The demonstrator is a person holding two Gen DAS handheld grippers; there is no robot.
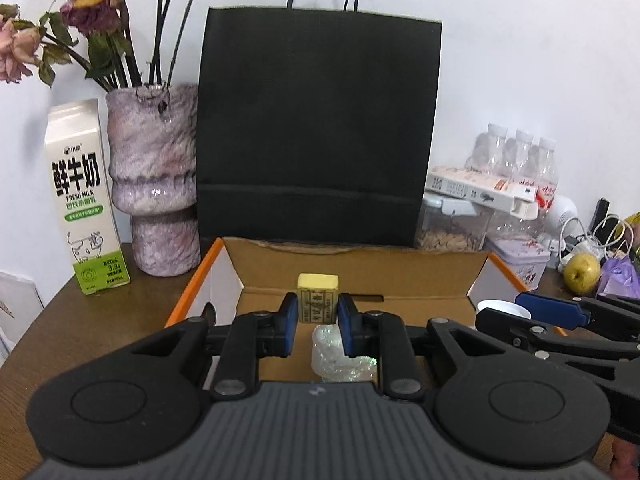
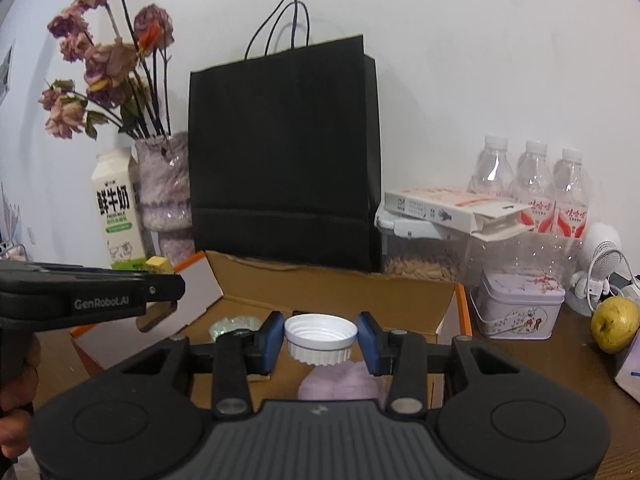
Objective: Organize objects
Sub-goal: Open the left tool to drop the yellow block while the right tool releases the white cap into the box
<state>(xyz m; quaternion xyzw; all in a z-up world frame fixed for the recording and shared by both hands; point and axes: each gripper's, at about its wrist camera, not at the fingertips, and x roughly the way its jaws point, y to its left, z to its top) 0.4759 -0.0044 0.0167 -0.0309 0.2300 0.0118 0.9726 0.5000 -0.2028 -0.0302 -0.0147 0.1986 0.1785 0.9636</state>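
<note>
A dark brown wooden desk stands against a white wall. On it, from the left: a white-and-green milk carton, a mottled purple ceramic vase, a tall black paper bag, an open brown cardboard box just before the bag, a lavender tin and a yellow-green apple.

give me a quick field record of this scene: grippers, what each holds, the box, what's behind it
left gripper: shut on yellow block
right gripper: shut on white cap, open side up
box: open cardboard, below both grippers
in box: clear wrap, purple lump
behind box: black bag
left of bag: vase, milk carton
right of bag: bottles, tin, apple
</note>
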